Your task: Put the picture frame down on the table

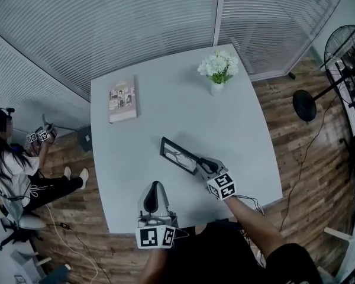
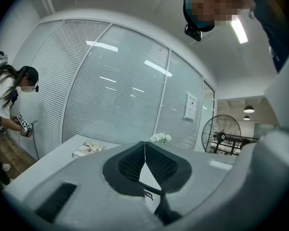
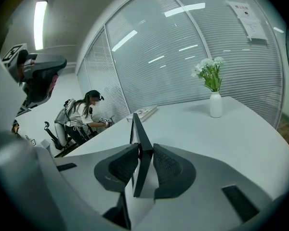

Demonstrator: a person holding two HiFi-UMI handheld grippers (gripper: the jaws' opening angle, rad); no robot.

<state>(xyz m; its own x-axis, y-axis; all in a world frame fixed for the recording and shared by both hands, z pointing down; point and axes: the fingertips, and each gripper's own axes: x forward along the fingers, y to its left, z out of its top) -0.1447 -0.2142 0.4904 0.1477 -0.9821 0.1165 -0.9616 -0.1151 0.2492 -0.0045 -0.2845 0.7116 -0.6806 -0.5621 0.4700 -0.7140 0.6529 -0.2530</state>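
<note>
The black picture frame (image 1: 178, 155) is held over the grey table (image 1: 165, 117) near its front, tilted on edge. My right gripper (image 1: 203, 164) is shut on the frame's near right end. In the right gripper view the frame (image 3: 137, 129) runs edge-on between the two pads (image 3: 169, 168), and the right gripper (image 3: 142, 163) clamps it. My left gripper (image 1: 155, 186) hovers at the table's front edge, left of the frame, shut with nothing in it. In the left gripper view its jaws (image 2: 145, 150) meet, and part of the frame (image 2: 149, 179) shows below them.
A book (image 1: 123, 99) lies at the table's far left. A white vase of flowers (image 1: 218, 71) stands at the far right. A person (image 1: 12, 158) crouches on the floor to the left. A standing fan (image 1: 343, 46) is off to the right. Glass walls with blinds lie behind.
</note>
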